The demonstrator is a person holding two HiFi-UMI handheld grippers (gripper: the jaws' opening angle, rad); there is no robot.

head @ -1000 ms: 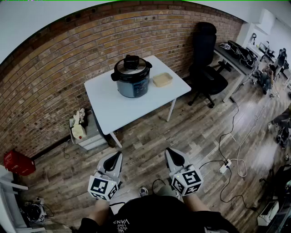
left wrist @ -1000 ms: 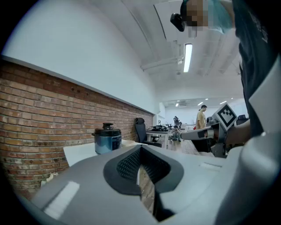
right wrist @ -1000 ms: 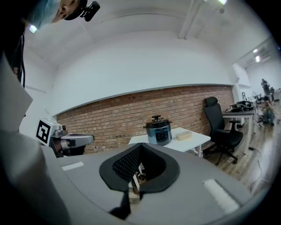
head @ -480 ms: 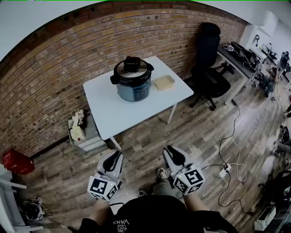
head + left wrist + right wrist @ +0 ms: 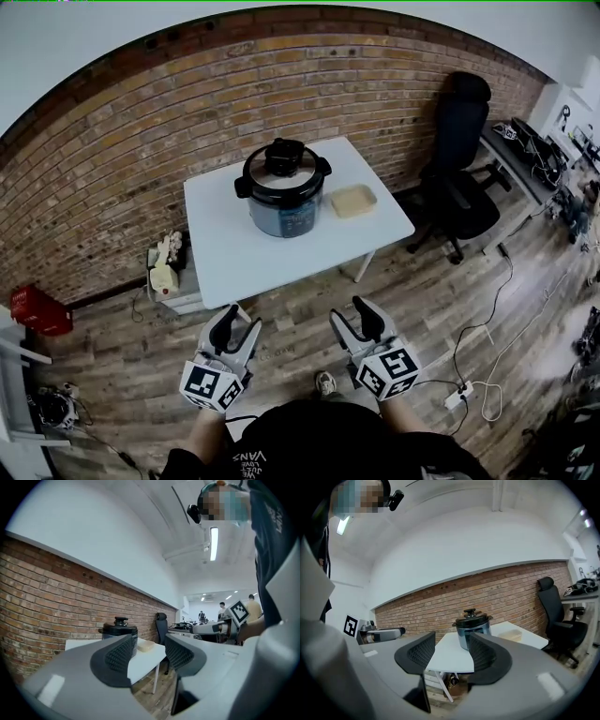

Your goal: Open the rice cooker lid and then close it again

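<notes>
Person is holding left gripper (image 5: 239, 322) and right gripper (image 5: 352, 315) out level over the floor. Both have just been opening their jaws, which are now standing apart with nothing between them. Cooker (image 5: 284, 192) is sitting on table (image 5: 225, 248) by the brick wall, lid (image 5: 284, 169) on, well apart from both.

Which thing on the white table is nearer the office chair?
The flat tan container, lying beside the tall dark cooker on the side toward the chair.
</notes>
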